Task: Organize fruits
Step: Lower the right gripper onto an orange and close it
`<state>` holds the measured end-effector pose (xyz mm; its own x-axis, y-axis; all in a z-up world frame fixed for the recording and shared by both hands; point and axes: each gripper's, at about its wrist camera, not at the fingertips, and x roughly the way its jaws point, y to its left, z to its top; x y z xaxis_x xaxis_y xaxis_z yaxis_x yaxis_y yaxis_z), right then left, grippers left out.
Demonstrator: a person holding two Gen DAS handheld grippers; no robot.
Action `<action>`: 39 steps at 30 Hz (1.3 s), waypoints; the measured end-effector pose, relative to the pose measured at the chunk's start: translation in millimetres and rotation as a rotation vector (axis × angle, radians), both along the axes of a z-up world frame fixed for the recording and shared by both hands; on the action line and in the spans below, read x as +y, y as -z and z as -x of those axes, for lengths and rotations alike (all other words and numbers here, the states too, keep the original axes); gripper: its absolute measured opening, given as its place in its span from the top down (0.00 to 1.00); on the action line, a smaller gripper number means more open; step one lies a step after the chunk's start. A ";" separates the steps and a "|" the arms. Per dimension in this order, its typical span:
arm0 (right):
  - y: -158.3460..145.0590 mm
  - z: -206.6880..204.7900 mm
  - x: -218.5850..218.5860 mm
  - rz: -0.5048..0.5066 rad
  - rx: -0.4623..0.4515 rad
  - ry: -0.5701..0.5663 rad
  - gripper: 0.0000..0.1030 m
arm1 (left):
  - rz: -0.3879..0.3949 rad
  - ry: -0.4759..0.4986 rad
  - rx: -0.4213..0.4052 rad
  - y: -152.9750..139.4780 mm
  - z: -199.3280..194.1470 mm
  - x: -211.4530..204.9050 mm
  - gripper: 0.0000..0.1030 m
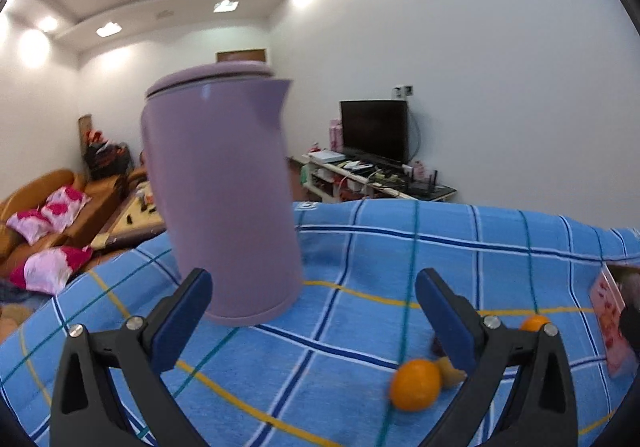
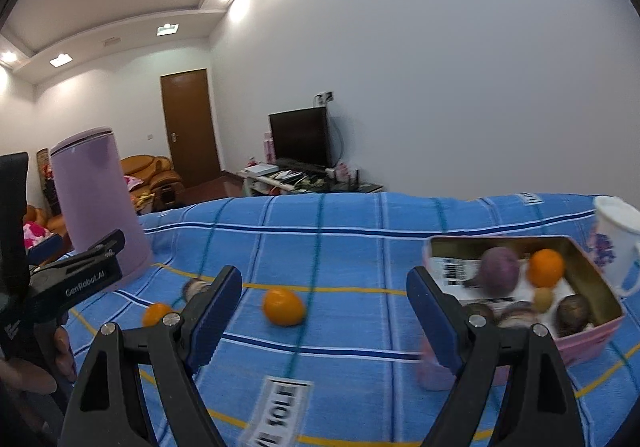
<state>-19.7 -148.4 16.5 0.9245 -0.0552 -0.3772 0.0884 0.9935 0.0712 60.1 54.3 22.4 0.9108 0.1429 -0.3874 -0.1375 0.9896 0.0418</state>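
We work over a blue checked tablecloth (image 2: 360,215); on it stand a tall lilac lidded jug (image 1: 224,199) and, to the right, a pink-walled metal tin (image 2: 592,287) already holding an orange, a purple round fruit and some dark ones. Both grippers are released and hold nothing: the right gripper (image 2: 324,311) with its jaws spread wide, the left gripper (image 1: 312,311) likewise agape.

The move turns on the loose bright orange citrus fruit (image 2: 283,306). It lies ahead of our right gripper, slightly left of the midline, its long axis running across the jaws. For the left gripper the same fruit, we think, lies low and far right, by its right finger (image 1: 444,319); so the right hand seems better placed.

The right view alone shows the tin's contents, a smaller orange fruit (image 2: 157,314) and a blurred dark fruit (image 2: 196,287) beyond it.
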 end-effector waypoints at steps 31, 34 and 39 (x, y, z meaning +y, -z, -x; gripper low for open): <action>46.2 -130.0 31.8 0.042 0.449 -0.176 0.45 | -0.028 0.060 0.207 17.3 -24.4 18.0 0.00; 55.0 -141.4 38.5 0.076 0.511 -0.175 0.46 | -0.001 0.148 0.233 16.1 -23.1 10.0 0.00; 57.6 -143.0 39.1 0.086 0.522 -0.186 0.60 | -0.010 0.277 0.278 21.3 -20.6 -11.5 0.00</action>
